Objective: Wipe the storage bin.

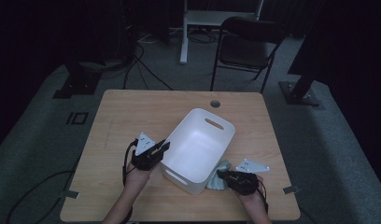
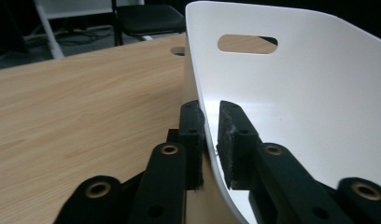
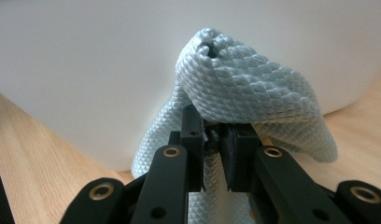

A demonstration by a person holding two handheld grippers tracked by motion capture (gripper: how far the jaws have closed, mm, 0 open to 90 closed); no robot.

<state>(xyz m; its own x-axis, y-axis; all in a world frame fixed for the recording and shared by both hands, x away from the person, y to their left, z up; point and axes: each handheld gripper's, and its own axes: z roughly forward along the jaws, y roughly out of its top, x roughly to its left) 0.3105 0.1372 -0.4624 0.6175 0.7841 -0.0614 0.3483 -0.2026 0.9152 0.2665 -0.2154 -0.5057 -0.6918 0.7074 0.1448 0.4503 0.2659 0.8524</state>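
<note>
A white plastic bin [image 1: 198, 148] with slot handles stands empty near the middle of the wooden table [image 1: 128, 116]. My left gripper [image 1: 164, 147] is shut on the bin's left wall [image 2: 235, 84], one jaw outside and one inside. A pale blue textured cloth [image 1: 218, 175] lies bunched on the table against the bin's right outer side. My right gripper [image 1: 222, 176] is shut on a fold of that cloth [image 3: 244, 88], which bulges above the jaws with the bin's wall [image 3: 86, 70] right behind it.
A dark folding chair [image 1: 247, 46] and a white desk leg [image 1: 184, 32] stand beyond the table's far edge. A round cable hole [image 1: 215, 103] is in the tabletop behind the bin. Cables run over the grey floor at the left.
</note>
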